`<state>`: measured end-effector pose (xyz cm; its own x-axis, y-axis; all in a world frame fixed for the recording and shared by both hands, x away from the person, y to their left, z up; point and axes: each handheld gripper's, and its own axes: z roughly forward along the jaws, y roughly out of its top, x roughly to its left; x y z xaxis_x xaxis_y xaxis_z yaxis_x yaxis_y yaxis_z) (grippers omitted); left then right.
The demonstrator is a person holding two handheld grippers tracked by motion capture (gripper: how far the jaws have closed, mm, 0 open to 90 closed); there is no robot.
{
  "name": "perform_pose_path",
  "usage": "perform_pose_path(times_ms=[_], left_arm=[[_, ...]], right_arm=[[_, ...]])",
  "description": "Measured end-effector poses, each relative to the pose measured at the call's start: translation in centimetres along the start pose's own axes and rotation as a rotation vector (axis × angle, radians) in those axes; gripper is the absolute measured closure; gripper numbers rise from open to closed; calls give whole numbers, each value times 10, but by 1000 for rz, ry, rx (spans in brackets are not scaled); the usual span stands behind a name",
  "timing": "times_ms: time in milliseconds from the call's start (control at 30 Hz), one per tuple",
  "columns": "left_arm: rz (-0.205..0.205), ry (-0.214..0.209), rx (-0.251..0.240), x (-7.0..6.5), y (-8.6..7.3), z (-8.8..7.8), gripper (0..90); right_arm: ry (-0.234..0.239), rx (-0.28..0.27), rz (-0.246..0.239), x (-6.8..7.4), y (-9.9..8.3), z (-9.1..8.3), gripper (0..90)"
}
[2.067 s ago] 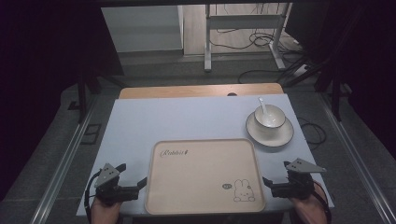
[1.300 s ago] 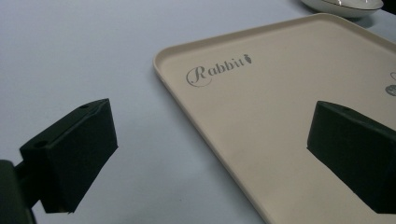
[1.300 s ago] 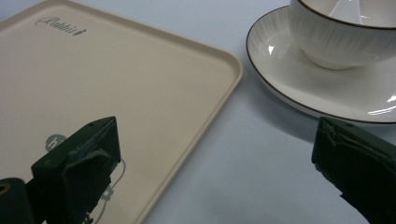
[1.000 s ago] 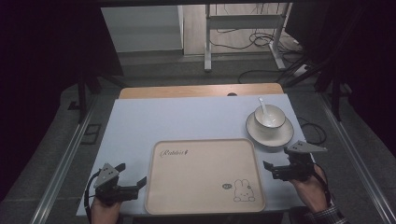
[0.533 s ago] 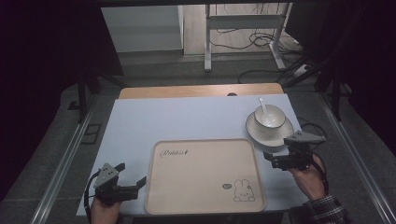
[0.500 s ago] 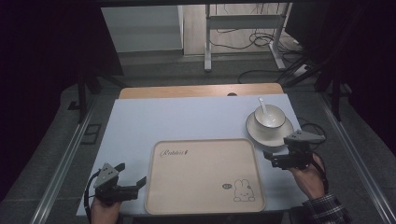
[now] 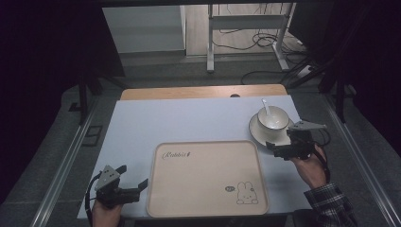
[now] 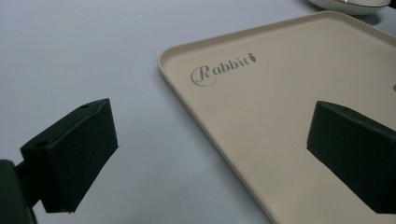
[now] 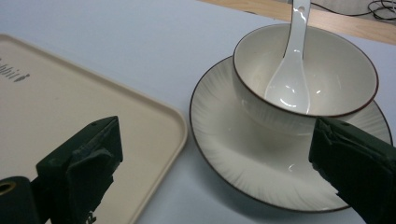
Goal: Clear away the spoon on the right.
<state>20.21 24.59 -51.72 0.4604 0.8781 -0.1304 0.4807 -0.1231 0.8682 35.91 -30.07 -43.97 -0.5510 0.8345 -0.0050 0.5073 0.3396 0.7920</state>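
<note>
- One bowl holding one white spoon sits on one plate at the table's far right, just beyond the tray's far right corner.
- The right gripper hangs at the plate's near rim, jaws spread wide, gripping nothing.
- The left gripper rests at the tray's near left edge, jaws wide apart and empty.
- Bare blue table lies open beyond the tray.

light: dim, dark surround | focus: soft | glare: spoon highlights
</note>
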Motion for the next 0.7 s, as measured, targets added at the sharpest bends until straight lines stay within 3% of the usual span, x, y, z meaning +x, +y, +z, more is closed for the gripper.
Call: perform_pose_path(times_ms=[533,700], left_arm=[[2,-2,6,0,0,0,15],[2,-3,4,0,0,0,14]], right_arm=[[-30,74,43,-18,27,28,1],[-62,87,37,-22,32,36,88]])
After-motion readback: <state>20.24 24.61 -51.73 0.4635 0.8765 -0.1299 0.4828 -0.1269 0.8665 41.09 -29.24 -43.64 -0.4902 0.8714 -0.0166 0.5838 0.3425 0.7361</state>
